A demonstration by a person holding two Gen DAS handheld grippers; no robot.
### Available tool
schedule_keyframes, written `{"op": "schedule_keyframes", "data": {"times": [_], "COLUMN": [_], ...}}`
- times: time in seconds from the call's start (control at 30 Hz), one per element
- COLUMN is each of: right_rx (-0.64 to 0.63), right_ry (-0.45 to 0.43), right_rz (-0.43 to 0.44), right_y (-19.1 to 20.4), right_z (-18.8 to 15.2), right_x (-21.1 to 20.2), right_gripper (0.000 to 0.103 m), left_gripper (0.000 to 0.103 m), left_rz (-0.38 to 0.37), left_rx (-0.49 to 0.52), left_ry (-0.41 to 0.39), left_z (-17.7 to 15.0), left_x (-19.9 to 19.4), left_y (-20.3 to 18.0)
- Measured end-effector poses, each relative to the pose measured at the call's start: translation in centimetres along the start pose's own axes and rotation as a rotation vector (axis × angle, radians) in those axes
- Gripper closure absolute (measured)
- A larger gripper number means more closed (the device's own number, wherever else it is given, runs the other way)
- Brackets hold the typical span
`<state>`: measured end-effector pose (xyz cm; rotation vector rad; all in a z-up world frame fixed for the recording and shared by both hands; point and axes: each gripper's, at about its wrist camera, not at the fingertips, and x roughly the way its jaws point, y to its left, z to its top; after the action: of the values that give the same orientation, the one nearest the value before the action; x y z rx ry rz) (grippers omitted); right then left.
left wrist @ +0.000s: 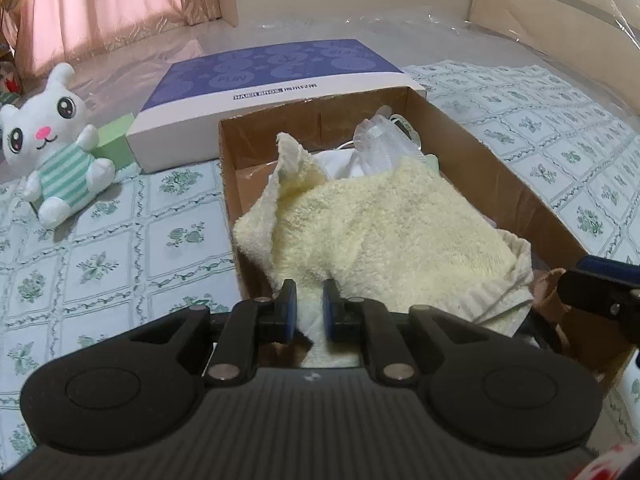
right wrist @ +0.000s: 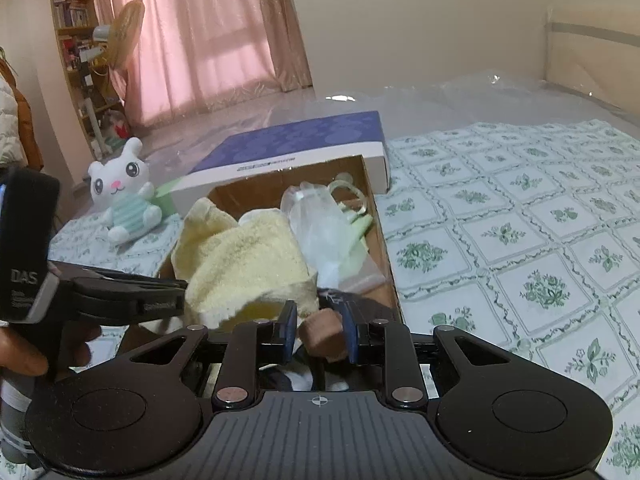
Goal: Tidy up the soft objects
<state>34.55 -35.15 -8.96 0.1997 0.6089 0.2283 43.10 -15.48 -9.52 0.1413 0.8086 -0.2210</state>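
A pale yellow towel [left wrist: 380,232] lies heaped in an open cardboard box [left wrist: 520,184] on the bed. My left gripper [left wrist: 310,312] is at the box's near end, shut on a fold of the towel's near edge. My right gripper [right wrist: 318,334] sits at the box's near right corner, shut on a brown soft piece [right wrist: 320,326] that pokes out from under the towel [right wrist: 248,264]. What the brown piece belongs to is hidden. A clear plastic bag [left wrist: 380,140] with white stuff lies at the box's far end. A white plush bunny [left wrist: 60,140] in a green striped shirt sits outside, to the left.
The box's purple-and-white lid [left wrist: 280,68] lies just behind it, with a green block [left wrist: 114,140] between lid and bunny. A floral sheet [right wrist: 520,240] covers the bed to the right, and clear plastic film lies beyond. Pink curtains and a bookshelf [right wrist: 72,20] stand at the back.
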Motion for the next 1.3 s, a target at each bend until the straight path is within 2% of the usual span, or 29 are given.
{"op": "schedule_keyframes", "data": {"times": [0.13,0.2,0.27,0.37,0.57,0.7,1.17,1.3], "right_rx": [0.014,0.013,0.02,0.027,0.015,-0.002,0.022,0.032], "right_ry": [0.002,0.0,-0.018,-0.045,-0.047,-0.035,-0.008,0.032], "right_rz": [0.02,0.025,0.025,0.029,0.043,0.033,0.073,0.105], "right_y": [0.3,0.7,1.1,1.9,4.3,6.3,11.5,12.7], "right_z": [-0.3,-0.4,-0.7,-1.2,-2.7,-4.0,-8.8,-10.0], "right_x": [-1.1,-1.9,-3.2,-5.2,-9.3,-11.8,-18.5,-19.7], "right_gripper": [0.075,0.063,0.042,0.032,0.028,0.027,0.027,0.027], "left_gripper": [0.076,0.072,0.061,0.056,0.039,0.035,0.034,0.029], "left_rz": [-0.013,-0.029,-0.034,-0.05,-0.056,-0.026,0.049,0.07], "left_rx": [-0.007,-0.011,-0.019,-0.018,-0.04,-0.047,-0.146,-0.174], "left_ry": [-0.026,-0.042,-0.053,-0.091,-0.128,-0.139,-0.079,-0.062], "left_z": [-0.7,-1.3,-1.8,-2.9,-5.6,-7.9,-16.7,-18.8], "left_x": [-2.5,-4.2,-6.1,-9.5,-16.4,-20.6,-29.8,-31.8], "left_y": [0.4,0.6,0.7,0.9,1.8,2.4,5.1,5.6]}}
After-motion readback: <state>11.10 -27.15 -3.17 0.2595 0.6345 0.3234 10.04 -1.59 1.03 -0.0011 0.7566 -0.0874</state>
